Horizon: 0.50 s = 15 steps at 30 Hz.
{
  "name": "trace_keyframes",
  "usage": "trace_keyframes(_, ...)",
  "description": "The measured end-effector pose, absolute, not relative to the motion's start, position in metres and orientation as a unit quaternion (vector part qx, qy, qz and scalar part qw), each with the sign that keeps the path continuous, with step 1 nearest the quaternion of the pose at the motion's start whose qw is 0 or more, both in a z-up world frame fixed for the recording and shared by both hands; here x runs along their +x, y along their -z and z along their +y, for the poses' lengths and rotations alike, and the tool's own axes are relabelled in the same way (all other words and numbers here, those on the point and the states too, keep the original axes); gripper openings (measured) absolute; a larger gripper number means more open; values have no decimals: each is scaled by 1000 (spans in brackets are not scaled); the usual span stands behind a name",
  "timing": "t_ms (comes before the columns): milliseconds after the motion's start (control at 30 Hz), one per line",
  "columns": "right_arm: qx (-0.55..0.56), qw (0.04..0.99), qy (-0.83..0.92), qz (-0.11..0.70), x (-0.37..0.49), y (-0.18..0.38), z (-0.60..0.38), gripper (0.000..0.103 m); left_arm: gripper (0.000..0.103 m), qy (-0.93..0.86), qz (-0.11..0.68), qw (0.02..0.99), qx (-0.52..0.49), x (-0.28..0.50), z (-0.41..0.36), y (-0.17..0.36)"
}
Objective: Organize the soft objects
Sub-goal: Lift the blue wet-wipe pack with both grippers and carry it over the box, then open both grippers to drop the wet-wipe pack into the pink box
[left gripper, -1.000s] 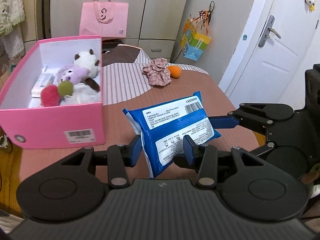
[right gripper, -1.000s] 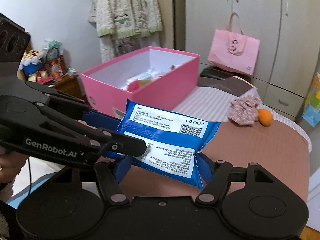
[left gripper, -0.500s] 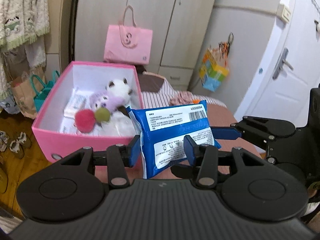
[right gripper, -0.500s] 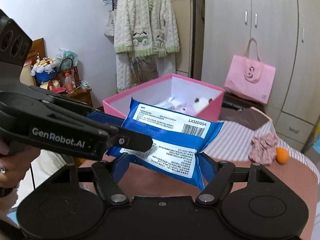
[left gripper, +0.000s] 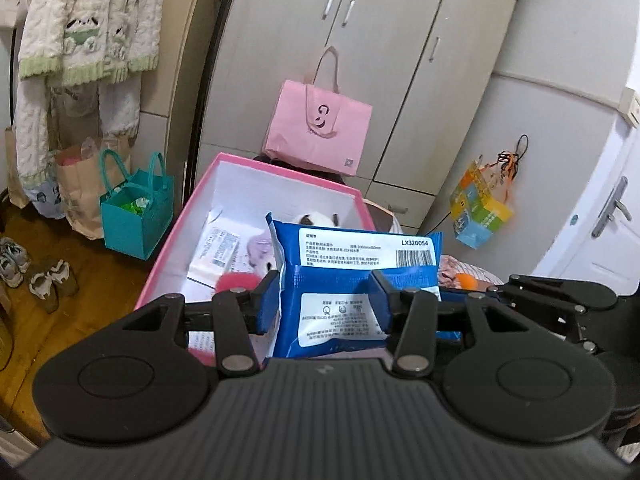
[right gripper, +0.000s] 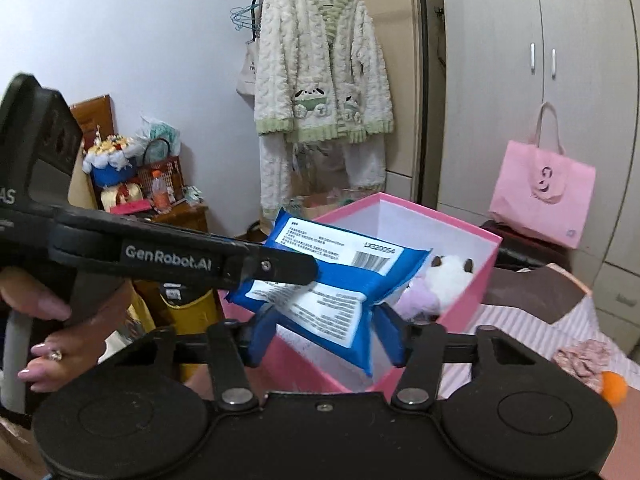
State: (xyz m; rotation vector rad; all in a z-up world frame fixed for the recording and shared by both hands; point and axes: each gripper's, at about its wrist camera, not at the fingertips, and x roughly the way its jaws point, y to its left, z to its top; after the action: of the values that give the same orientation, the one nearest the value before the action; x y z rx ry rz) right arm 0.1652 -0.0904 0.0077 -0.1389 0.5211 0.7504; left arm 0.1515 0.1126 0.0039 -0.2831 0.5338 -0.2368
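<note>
The soft blue plastic wipes pack (left gripper: 352, 280) is held above the open pink cardboard box (right gripper: 460, 232) by the left claw (left gripper: 325, 300); the right claw (right gripper: 325, 334) is closing around it. Behind the box, a grey wardrobe (left gripper: 380, 60) is seen.

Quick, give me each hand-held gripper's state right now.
Left hand-held gripper: shut on the blue plastic wet-wipes pack.
Right hand-held gripper: jaws closing on the same pack, pads touching its sides.
</note>
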Motion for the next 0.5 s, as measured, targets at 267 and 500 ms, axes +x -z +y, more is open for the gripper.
trace_keyframes(267,-63,888,-359,282,201,9,-69,47,45,103,291,943,-128,184,124,15)
trace_keyframes(500,-46,876,-374,301,224,23,-64,49,54,59,272,957,-81,198,123,21)
